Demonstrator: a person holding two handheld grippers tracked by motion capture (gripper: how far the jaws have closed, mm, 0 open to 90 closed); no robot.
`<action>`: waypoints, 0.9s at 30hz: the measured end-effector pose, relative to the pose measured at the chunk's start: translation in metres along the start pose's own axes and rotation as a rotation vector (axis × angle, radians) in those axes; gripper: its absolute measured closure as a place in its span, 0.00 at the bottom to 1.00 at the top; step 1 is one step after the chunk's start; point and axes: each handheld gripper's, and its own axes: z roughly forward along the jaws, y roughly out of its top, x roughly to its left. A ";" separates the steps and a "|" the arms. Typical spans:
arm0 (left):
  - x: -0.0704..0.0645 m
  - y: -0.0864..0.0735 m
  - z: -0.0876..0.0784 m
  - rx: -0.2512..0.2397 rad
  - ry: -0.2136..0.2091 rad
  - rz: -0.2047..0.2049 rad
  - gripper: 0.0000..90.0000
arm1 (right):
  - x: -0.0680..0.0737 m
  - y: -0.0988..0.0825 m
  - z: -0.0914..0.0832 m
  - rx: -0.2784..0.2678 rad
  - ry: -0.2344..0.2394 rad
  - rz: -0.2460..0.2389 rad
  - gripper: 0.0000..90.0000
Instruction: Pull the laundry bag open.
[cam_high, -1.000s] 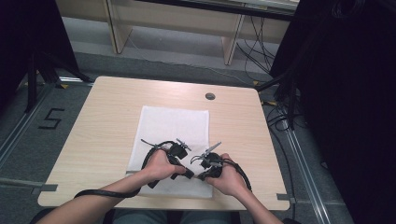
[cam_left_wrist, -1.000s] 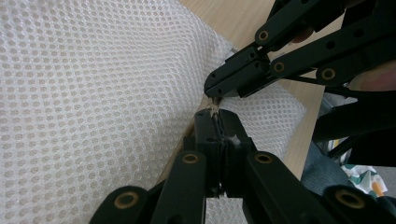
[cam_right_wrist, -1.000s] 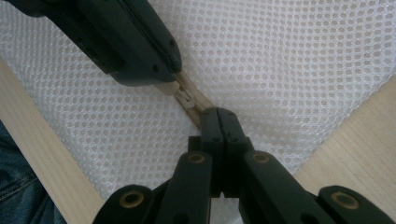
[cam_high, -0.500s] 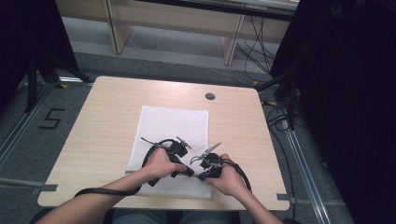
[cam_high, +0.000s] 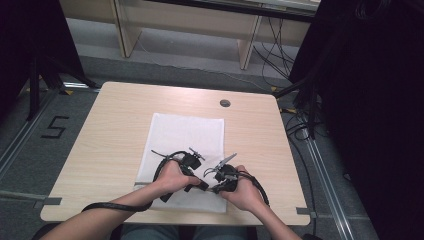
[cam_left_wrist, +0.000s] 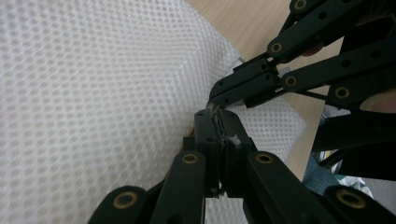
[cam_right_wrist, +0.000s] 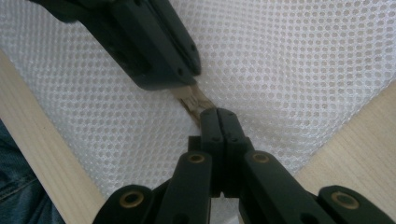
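Observation:
A white mesh cloth (cam_high: 186, 131) lies flat on the middle of the wooden table (cam_high: 110, 135). Over its near edge the two hand-held grippers meet tip to tip. In the left gripper view my left gripper (cam_left_wrist: 215, 115) is shut, with a small tan strip (cam_left_wrist: 212, 108) pinched at its tip. The right gripper's tip (cam_left_wrist: 217, 93) comes in from the upper right and touches the same spot. In the right gripper view my right gripper (cam_right_wrist: 218, 115) is shut on the other end of the tan strip (cam_right_wrist: 191, 100), which runs under the left gripper's tip (cam_right_wrist: 184, 77).
A round cable hole (cam_high: 225, 103) sits near the table's far edge. Cables loop from both grippers by the hands (cam_high: 172, 176). Dark stands and floor cables flank the table on the right (cam_high: 305, 115). Bare wood lies left and right of the cloth.

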 end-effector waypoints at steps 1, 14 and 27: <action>0.000 -0.002 -0.002 -0.023 -0.005 -0.026 0.97 | 0.001 0.000 0.000 0.003 0.000 0.001 1.00; 0.005 -0.010 -0.009 -0.043 -0.002 -0.015 0.98 | 0.007 0.003 0.001 0.022 -0.016 0.007 1.00; -0.001 -0.002 0.004 -0.049 0.006 -0.017 0.97 | 0.000 0.000 0.001 -0.020 0.022 0.036 1.00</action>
